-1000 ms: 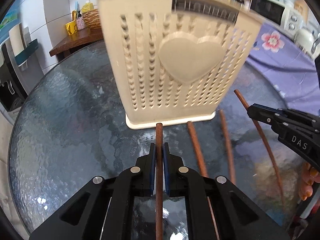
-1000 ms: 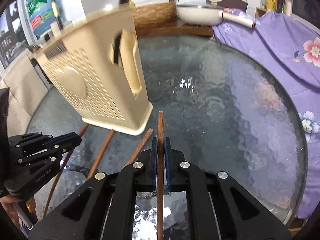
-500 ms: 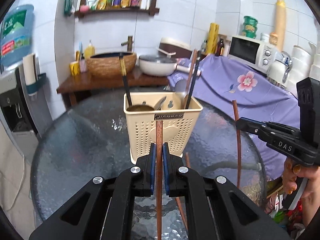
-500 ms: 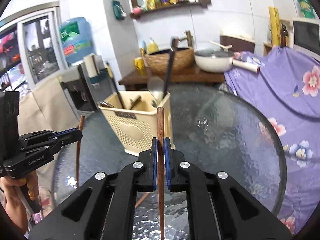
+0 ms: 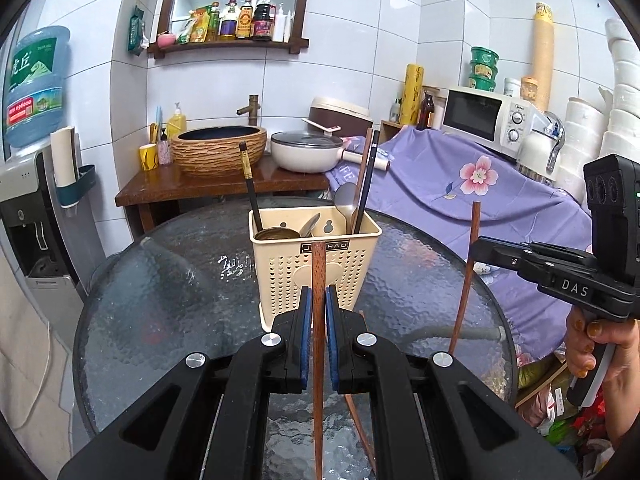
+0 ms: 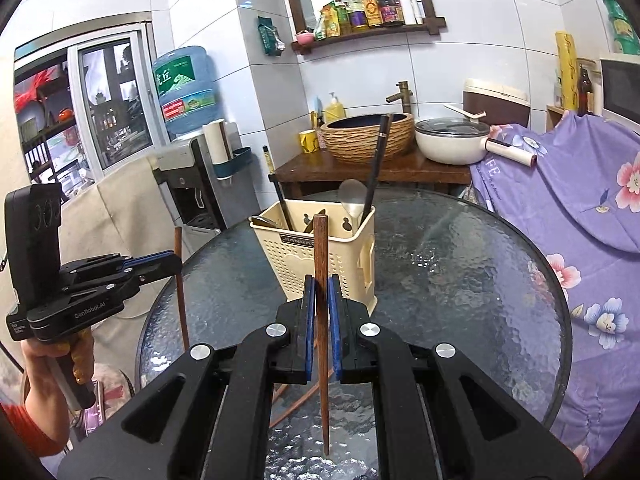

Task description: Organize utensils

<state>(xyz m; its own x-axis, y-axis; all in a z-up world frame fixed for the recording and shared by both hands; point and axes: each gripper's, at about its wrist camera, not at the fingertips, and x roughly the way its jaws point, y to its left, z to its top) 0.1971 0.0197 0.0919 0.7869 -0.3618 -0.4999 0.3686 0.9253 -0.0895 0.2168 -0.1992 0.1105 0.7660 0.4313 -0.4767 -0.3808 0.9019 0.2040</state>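
Left gripper (image 5: pixel 316 308) clamps one chopstick (image 5: pixel 318 280) upright; right gripper (image 6: pixel 322 300) clamps another stick (image 6: pixel 321 264), both held before the caddy (image 5: pixel 316 264).

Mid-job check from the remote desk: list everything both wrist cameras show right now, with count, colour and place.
Held chopsticks: two, reddish-brown, one upright in each gripper.
Loose chopsticks: at least two, brown, on the table beneath the grippers.
Utensil holder: one, cream, perforated, mid-table, holding spoons and dark chopsticks.
Table: one, round textured glass.
Basin: one, brown woven-look, on the wooden counter behind.
Pot: one, white, lidded, beside the basin.
Microwave: one, white, back right.
Cloth: purple, floral.
Water bottle: one, blue, on the dispenser.
Left hand-held gripper: black, shut on a chopstick.
Right hand-held gripper: black, shut on a chopstick.
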